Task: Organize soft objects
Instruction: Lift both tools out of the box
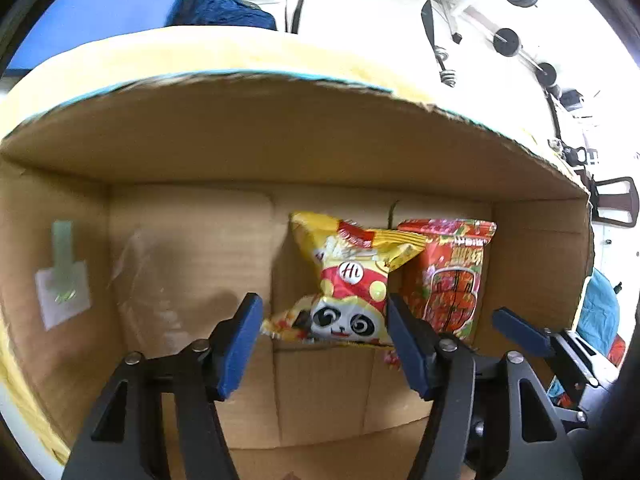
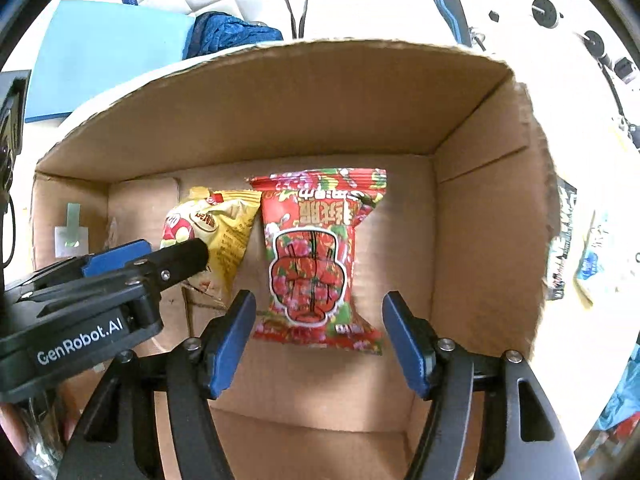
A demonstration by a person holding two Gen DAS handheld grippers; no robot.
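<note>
A yellow panda snack bag [image 1: 348, 280] lies on the floor of a cardboard box [image 1: 280, 152], beside a red flowered snack bag [image 1: 452, 276]. My left gripper [image 1: 324, 340] is open over the near end of the yellow bag, its fingers on either side and apart from it. In the right wrist view the red bag [image 2: 316, 256] lies flat and the yellow bag [image 2: 224, 232] is to its left. My right gripper [image 2: 318, 336] is open above the red bag's near end. The left gripper [image 2: 132, 264] shows at the left, partly covering the yellow bag.
The box's walls [image 2: 480, 220] rise on all sides. A taped label [image 1: 62, 288] is on the left wall. More packets [image 2: 564, 240] lie outside the box at the right. A blue mat [image 2: 104, 56] and dark blue cloth [image 2: 228, 32] lie beyond.
</note>
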